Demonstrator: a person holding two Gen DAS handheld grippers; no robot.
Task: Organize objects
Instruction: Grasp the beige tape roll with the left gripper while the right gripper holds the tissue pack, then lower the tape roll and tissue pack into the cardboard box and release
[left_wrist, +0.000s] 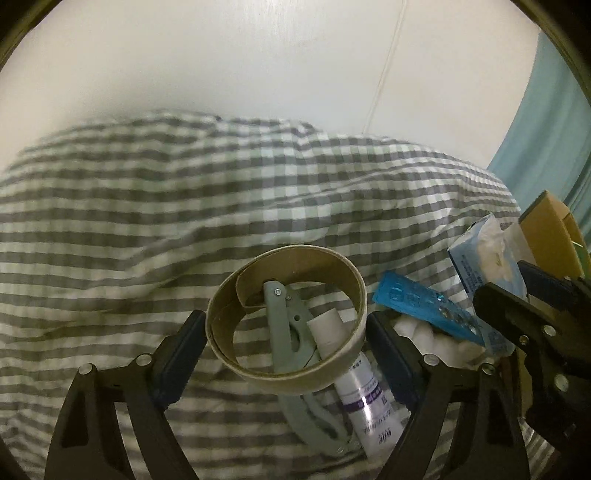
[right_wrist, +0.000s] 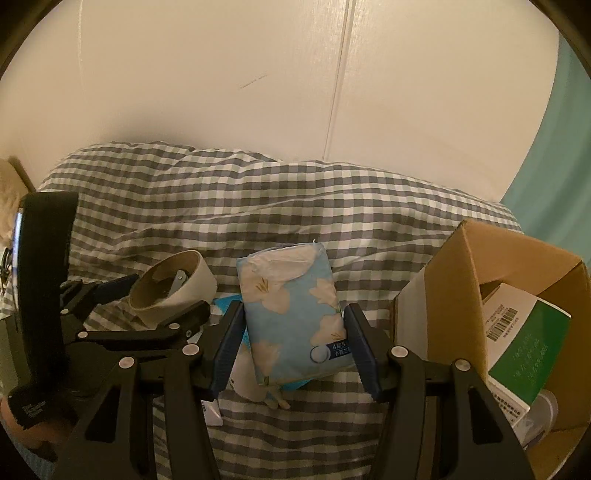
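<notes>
A brown cardboard tape ring (left_wrist: 295, 376) sits between the pads of my left gripper (left_wrist: 286, 321), which touch it on both sides. The ring overlaps grey-green scissors (left_wrist: 284, 332) and a white tube (left_wrist: 365, 406) lying on the checked bedcover (left_wrist: 147, 203). My right gripper (right_wrist: 293, 325) is shut on a blue flowered tissue pack (right_wrist: 291, 306), held above the cover. The right wrist view shows the left gripper (right_wrist: 159, 295) with the ring (right_wrist: 177, 291) at the left. The left wrist view shows the right gripper (left_wrist: 517, 284) and the pack (left_wrist: 484, 254) at the right.
An open cardboard box (right_wrist: 454, 295) stands at the right with a green and white carton (right_wrist: 528, 350) inside. A blue blister pack (left_wrist: 417, 302) and white cotton rolls (left_wrist: 424, 336) lie beside the ring. A pale wall (right_wrist: 258, 74) rises behind the bed, with a teal curtain (right_wrist: 554, 166) at the right.
</notes>
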